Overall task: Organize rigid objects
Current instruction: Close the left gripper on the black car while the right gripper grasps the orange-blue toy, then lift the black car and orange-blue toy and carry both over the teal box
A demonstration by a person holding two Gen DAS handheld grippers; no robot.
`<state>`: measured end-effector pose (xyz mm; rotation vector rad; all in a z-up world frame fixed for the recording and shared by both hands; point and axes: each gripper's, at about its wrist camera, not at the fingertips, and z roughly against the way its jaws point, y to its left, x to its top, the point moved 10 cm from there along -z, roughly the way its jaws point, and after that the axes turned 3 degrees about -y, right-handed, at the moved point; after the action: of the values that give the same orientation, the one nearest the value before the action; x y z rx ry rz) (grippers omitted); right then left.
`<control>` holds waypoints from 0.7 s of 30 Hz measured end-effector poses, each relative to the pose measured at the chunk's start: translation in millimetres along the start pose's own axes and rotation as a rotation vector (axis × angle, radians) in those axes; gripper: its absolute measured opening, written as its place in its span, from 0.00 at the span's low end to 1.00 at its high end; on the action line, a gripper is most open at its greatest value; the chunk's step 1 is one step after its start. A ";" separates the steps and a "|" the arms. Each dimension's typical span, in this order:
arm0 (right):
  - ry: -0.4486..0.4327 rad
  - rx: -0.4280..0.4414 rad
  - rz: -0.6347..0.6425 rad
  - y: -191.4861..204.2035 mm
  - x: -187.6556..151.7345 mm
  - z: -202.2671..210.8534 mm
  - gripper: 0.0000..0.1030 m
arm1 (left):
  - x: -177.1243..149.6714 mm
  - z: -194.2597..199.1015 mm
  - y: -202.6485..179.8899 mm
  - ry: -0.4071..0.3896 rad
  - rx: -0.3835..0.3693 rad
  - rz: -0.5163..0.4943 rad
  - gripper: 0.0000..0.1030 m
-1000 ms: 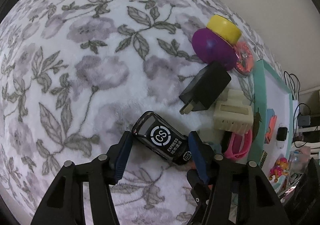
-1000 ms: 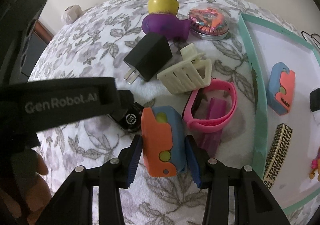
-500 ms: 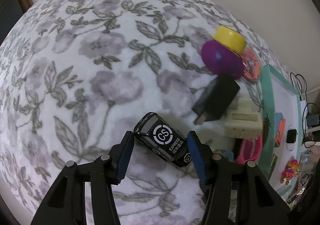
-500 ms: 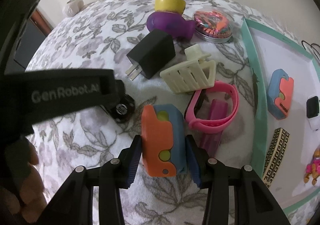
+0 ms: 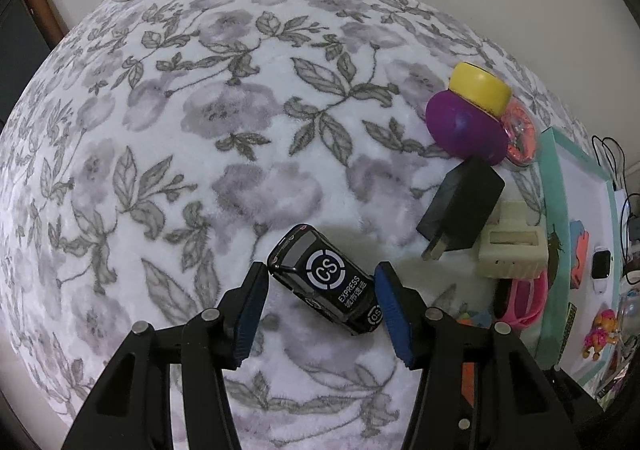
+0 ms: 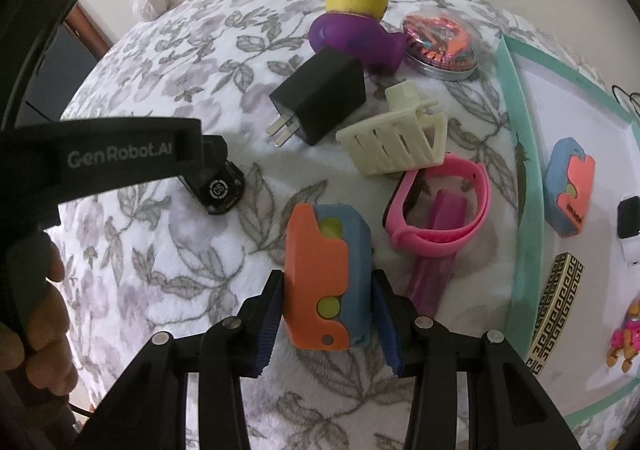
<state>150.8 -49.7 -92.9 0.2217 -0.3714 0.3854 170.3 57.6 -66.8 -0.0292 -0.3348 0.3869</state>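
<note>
A black toy car (image 5: pixel 326 282) marked "CS EXPRESS" sits slantwise between the blue pads of my left gripper (image 5: pixel 320 278), which is shut on its two ends. A shadow lies on the floral blanket (image 5: pixel 200 129) under it. The same car (image 6: pixel 218 189) shows in the right wrist view, below the left gripper's black housing (image 6: pixel 120 157). My right gripper (image 6: pixel 327 284) is shut on an orange and blue block toy (image 6: pixel 326 274), its pads pressing both long sides.
Loose on the blanket are a black charger plug (image 6: pixel 320 97), a purple and yellow toy (image 6: pixel 352 29), a cream hair claw (image 6: pixel 396 145), a pink wristband (image 6: pixel 440 217) and a round tin (image 6: pixel 440 41). A teal-rimmed tray (image 6: pixel 524 209) at right holds several small items. A hand (image 6: pixel 44 330) is at the left edge.
The left wrist view has drawn back and tilted, showing more blanket, with the car still between the pads. The right gripper and its block have stayed put.
</note>
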 end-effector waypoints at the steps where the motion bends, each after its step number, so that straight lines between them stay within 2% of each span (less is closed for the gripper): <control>1: 0.000 -0.006 0.005 0.8 0.0 -0.3 0.44 | 1.0 -1.2 -1.4 -0.011 0.003 -0.003 0.55; 12: -0.026 -0.054 0.056 7.1 0.9 -3.1 0.44 | -1.9 -8.6 -9.5 -0.031 0.011 -0.020 0.55; 21: -0.035 -0.018 0.000 2.2 2.0 1.3 0.43 | -0.9 0.7 -16.4 -0.026 -0.031 -0.010 0.41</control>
<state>151.2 -47.4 -90.6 0.2113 -0.4094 0.3788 175.3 42.1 -65.0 -0.0525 -0.3665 0.3720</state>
